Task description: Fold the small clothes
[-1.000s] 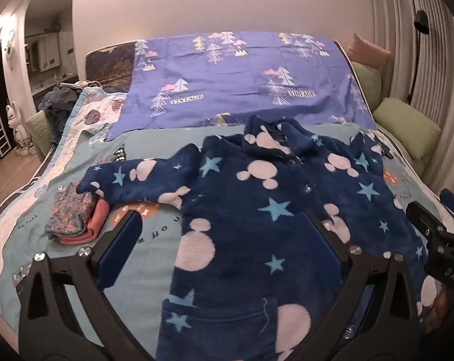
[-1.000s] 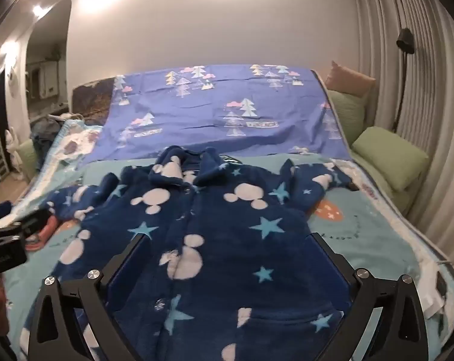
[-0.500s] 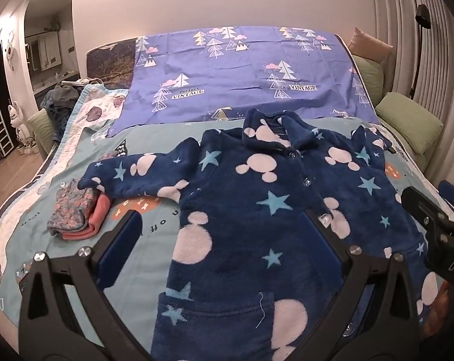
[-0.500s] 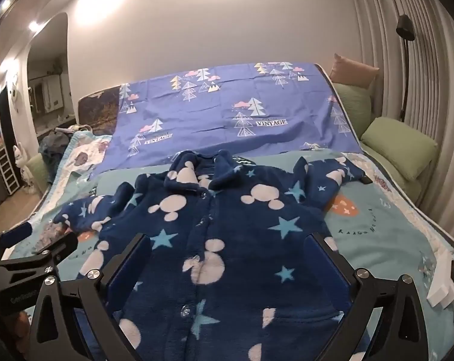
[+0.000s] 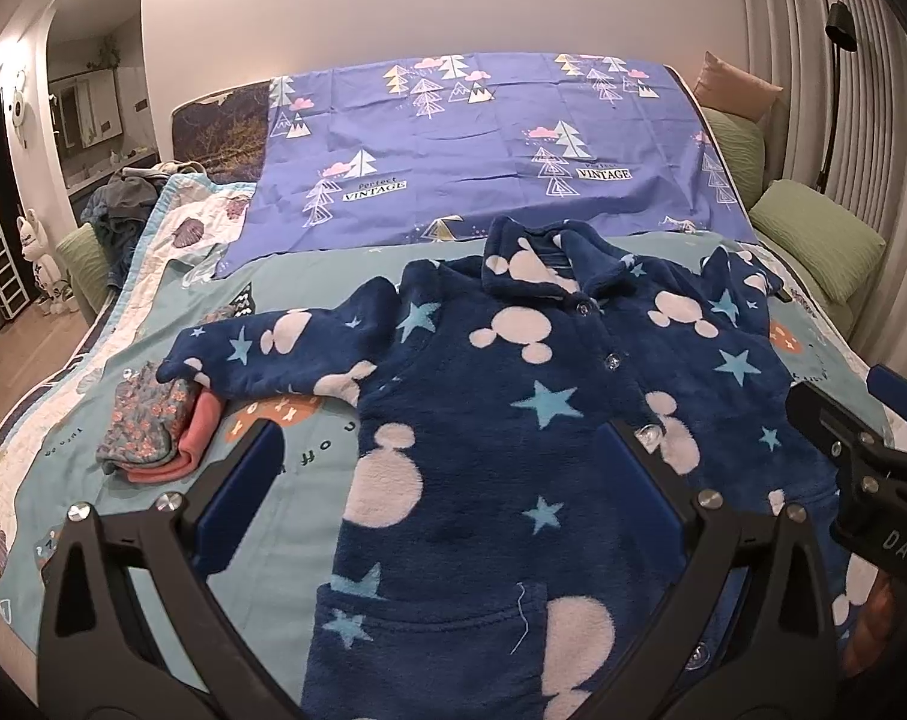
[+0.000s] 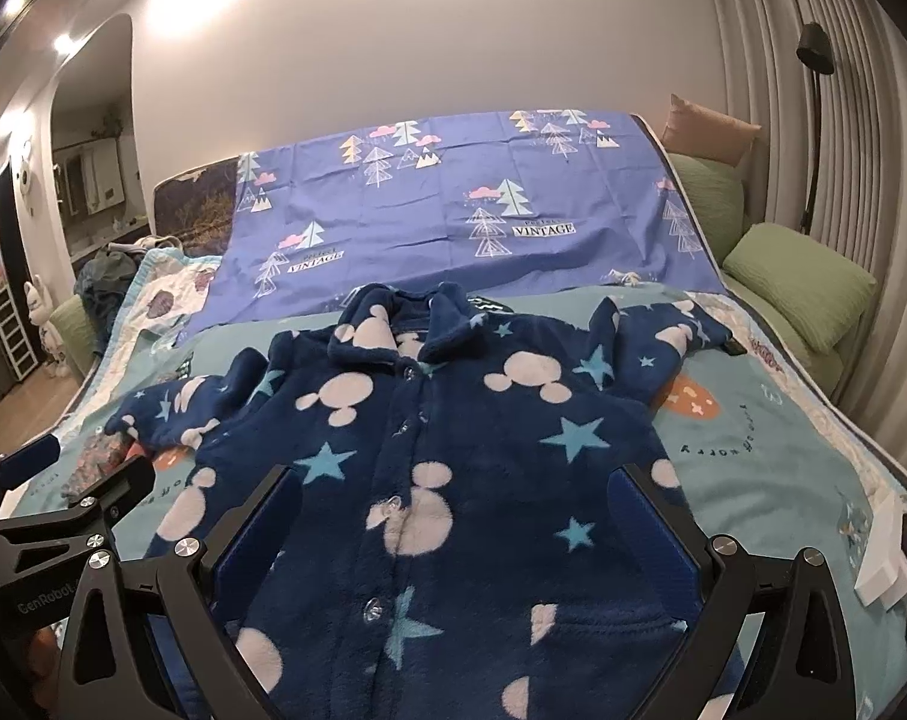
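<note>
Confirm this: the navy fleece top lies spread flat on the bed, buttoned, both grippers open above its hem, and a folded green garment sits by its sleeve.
One error: the folded garment by the sleeve is floral grey and coral, not green, as the left wrist view shows. The top, bed, left gripper and right gripper are as stated.

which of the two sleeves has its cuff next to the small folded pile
The jacket's long sleeve on the image-left side; its cuff reaches the folded floral-and-pink pile. The other sleeve lies opposite.

Fuzzy navy pajama top [image 5: 513, 420] with white mouse heads and blue stars lies flat, buttoned, face up, sleeves spread, next to a small folded floral-and-coral garment [image 5: 153, 426].
</note>
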